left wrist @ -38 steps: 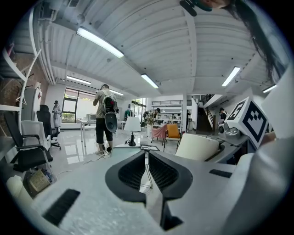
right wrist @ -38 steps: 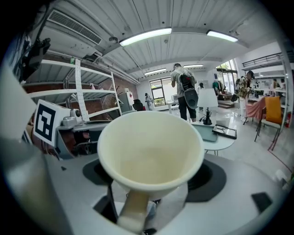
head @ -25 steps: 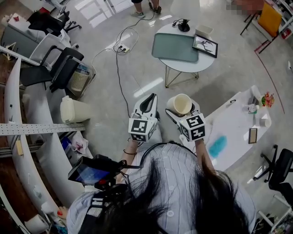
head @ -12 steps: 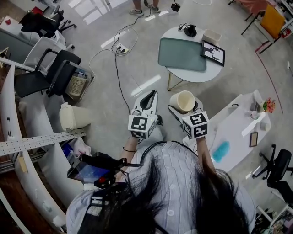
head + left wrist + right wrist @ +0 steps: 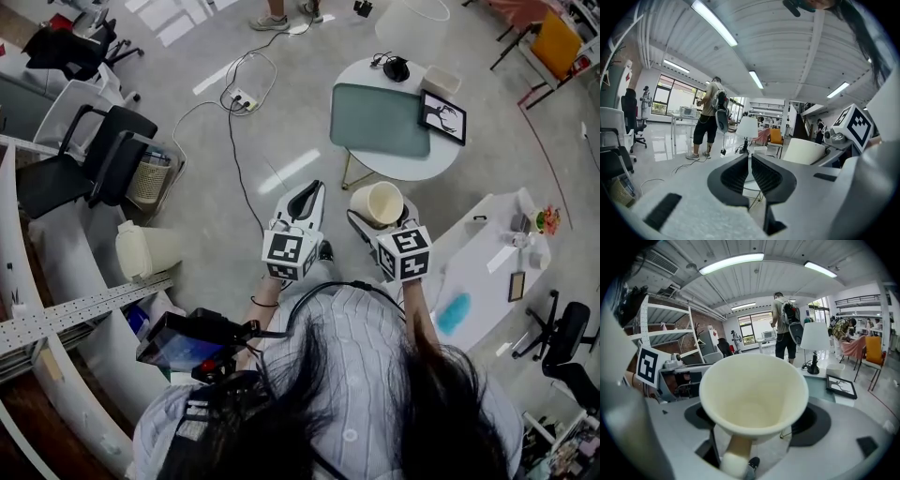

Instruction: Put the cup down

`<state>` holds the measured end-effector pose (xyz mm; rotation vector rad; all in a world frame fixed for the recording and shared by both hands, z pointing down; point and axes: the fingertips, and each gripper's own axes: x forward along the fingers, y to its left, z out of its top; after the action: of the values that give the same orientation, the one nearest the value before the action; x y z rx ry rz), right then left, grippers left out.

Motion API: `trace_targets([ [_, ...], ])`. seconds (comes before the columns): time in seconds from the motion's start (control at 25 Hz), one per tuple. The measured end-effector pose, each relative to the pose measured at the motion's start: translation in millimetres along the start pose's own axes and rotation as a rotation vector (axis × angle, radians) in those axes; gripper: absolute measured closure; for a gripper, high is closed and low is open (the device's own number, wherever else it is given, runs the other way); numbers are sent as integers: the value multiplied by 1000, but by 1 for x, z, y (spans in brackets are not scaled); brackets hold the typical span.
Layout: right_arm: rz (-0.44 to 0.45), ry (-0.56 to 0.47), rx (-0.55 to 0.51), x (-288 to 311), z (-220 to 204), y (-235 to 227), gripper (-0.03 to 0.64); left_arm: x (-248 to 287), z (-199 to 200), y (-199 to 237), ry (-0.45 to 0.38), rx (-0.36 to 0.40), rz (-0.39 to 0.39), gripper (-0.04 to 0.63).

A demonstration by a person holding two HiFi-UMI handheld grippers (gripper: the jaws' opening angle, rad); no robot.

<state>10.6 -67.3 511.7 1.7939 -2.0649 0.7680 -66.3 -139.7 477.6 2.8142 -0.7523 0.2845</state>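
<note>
A cream cup [image 5: 378, 202] is held in the air by my right gripper [image 5: 380, 225], whose jaws are shut on it. In the right gripper view the cup [image 5: 753, 395] fills the middle, mouth toward the camera, empty inside, with its handle pointing down. My left gripper [image 5: 303, 204] hovers beside it to the left, jaws shut and holding nothing; in the left gripper view [image 5: 749, 172] the cup's side [image 5: 802, 151] shows at the right. Both grippers hang over the floor, short of the round white table [image 5: 431, 157].
The round table carries a green mat [image 5: 380, 119], a framed picture [image 5: 442, 115], a small tray [image 5: 441, 81] and a black object [image 5: 397, 68]. A white desk [image 5: 483, 258] stands at the right, office chairs [image 5: 89, 164] and a bin [image 5: 146, 249] at the left. A cable [image 5: 232, 141] crosses the floor. A person [image 5: 709, 117] stands ahead.
The person has stepped forward: both grippers and the cup have drifted toward the round table. The grip on the cup is unchanged.
</note>
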Motion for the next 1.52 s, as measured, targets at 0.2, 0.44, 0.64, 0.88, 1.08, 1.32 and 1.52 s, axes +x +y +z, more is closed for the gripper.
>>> trace_targets([
  [0.2,-21,17,-4,9,3,-6,198,9,-2,11,-1,-22,-8,577],
  [0.44,-29,34,-13,10,6,-10,198,15,-1,14,-2,-39,-15,577],
  [0.64,-13,38,-16,13,10,-12,198,18,0,13,4,-41,-9,577],
  [0.88,17,40,-26,23,14,-25,198,27,0,17,8,-43,28,577],
  [1.08,51,47,-32,31,17,-48,198,44,-1,13,17,-42,67,577],
  [1.32,101,66,-56,45,28,-81,198,75,4,10,24,-51,112,577],
  [1.52,140,75,-73,60,40,-111,198,106,9,6,32,-55,143,577],
])
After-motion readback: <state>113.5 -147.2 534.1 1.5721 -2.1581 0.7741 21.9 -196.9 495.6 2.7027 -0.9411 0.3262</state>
